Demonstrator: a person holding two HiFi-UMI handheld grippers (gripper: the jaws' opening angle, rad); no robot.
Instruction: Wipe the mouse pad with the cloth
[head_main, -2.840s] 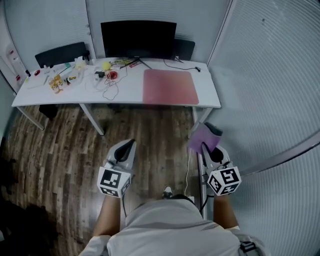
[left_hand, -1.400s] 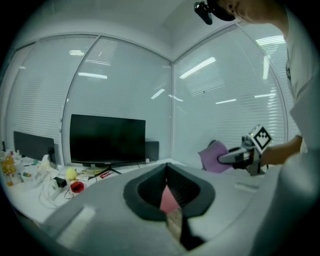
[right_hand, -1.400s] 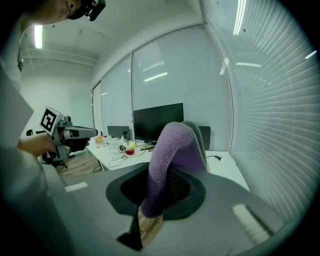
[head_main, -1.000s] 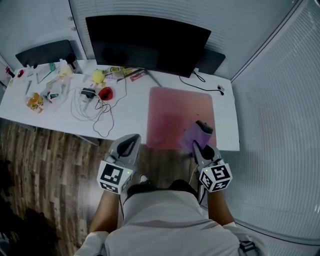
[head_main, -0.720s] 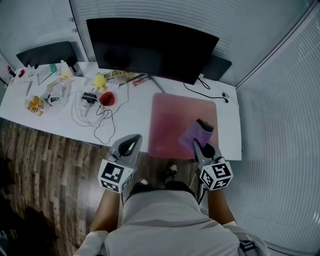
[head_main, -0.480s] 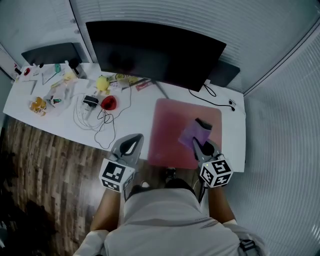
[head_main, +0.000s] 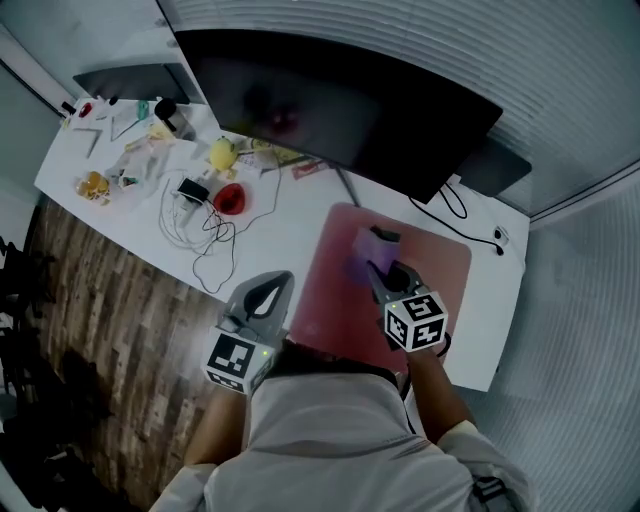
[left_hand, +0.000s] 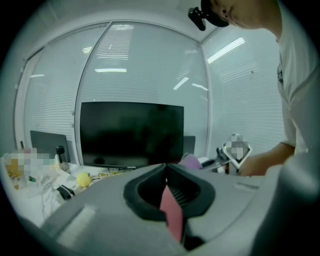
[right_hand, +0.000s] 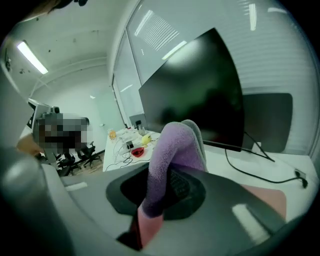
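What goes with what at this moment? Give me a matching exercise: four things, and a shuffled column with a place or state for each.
Things:
1. cloth
2. mouse pad
3. left tongs
4. monitor

Places or states:
a. shut, holding nothing
b. pinched in the right tongs
c. pink, flat on the white desk
d. black, standing at the desk's back

Pairs: 1-b, 2-c, 3-a, 4-d.

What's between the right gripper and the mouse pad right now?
Purple cloth, clamped in the right gripper, sits over the mouse pad; head view shows it.
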